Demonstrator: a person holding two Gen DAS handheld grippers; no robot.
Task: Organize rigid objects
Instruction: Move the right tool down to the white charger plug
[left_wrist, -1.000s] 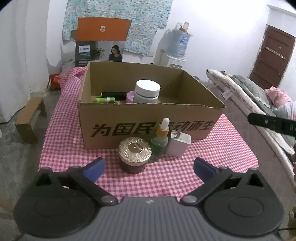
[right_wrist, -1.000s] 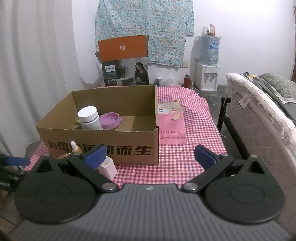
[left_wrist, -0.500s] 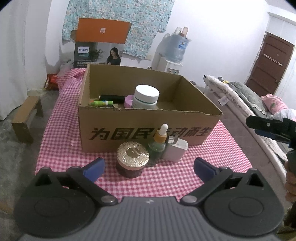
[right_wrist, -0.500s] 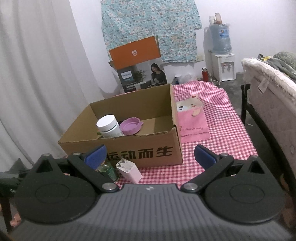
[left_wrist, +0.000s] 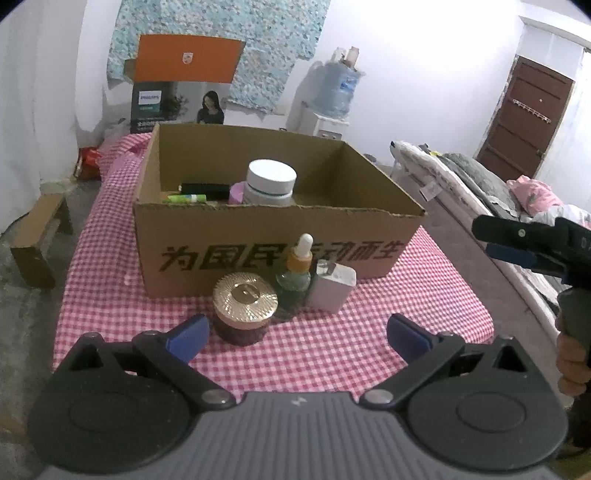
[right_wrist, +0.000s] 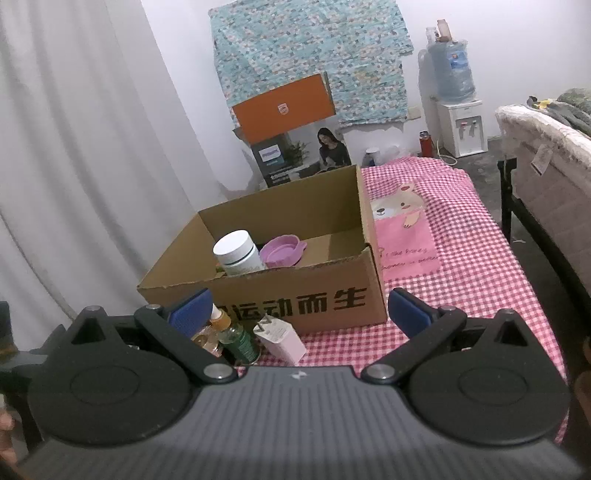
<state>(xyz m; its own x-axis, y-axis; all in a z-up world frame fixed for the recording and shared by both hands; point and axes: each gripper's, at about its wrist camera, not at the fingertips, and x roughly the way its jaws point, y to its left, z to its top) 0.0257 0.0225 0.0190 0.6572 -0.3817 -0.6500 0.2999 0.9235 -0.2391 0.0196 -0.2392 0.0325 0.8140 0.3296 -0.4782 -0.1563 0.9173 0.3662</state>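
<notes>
left gripper (left_wrist: 295, 332) has its jaws wide, empty, facing a gold-lidded jar (left_wrist: 244, 310), a green dropper bottle (left_wrist: 295, 275) and a white charger (left_wrist: 332, 286) in a row on the tabletop (left_wrist: 351, 350), just before the cardboard box (left_wrist: 258, 243). right gripper (right_wrist: 298, 314) also holds its jaws wide, empty.

white walls (left_wrist: 406, 74), brown door (left_wrist: 524, 122), bed (right_wrist: 546, 147)

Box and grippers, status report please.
Left gripper open, empty. Right gripper open, empty. Jar, dropper bottle, charger on the cloth outside the box. Nothing in the way.
</notes>
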